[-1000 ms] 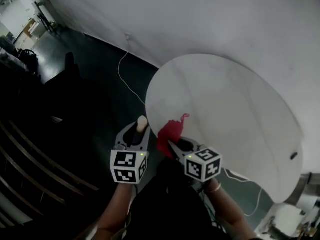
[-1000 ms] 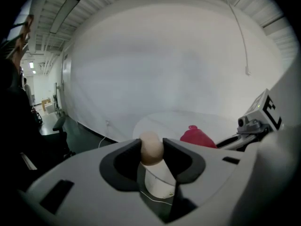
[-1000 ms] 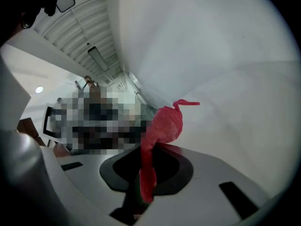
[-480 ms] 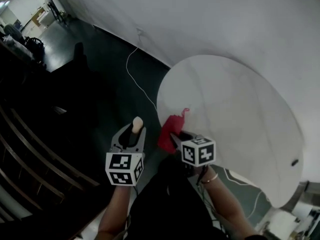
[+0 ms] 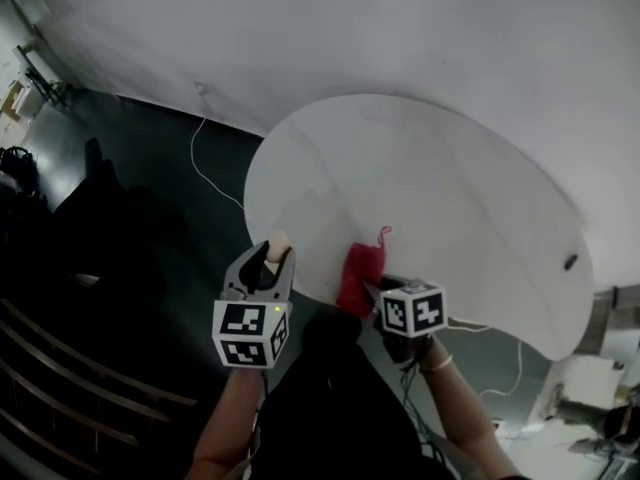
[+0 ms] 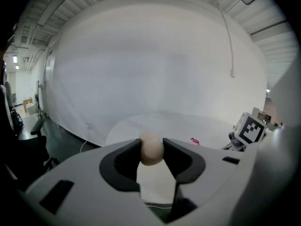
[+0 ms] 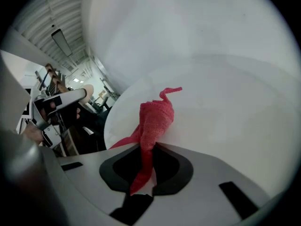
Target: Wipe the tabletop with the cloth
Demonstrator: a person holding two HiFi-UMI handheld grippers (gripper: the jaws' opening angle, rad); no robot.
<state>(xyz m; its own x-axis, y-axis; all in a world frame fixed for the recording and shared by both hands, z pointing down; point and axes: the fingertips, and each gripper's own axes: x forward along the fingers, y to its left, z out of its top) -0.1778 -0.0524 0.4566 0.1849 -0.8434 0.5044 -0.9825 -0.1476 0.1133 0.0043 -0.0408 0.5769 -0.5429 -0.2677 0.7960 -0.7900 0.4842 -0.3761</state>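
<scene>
A round white table (image 5: pixel 450 198) stands in front of a white backdrop. My right gripper (image 5: pixel 371 290) is at the table's near edge, shut on a red cloth (image 5: pixel 361 271). In the right gripper view the cloth (image 7: pixel 156 120) runs from between the jaws out over the tabletop (image 7: pixel 225 107), a thin tail curling up at its far end. My left gripper (image 5: pixel 278 250) hovers off the table's near left edge, shut on a small beige ball (image 5: pixel 279 239). The left gripper view shows the ball (image 6: pixel 151 152) pinched between the fingertips, with the table (image 6: pixel 174 125) beyond.
A small dark spot (image 5: pixel 570 262) sits near the table's right edge. A white cable (image 5: pixel 205 168) trails over the dark floor left of the table. Dark slatted furniture (image 5: pixel 80 368) fills the lower left, and light-coloured equipment (image 5: pixel 600 408) stands at the lower right.
My right gripper has carried the cloth from beside the table's left rim to its near edge and lower. The left gripper kept its grip on the ball beside it.
</scene>
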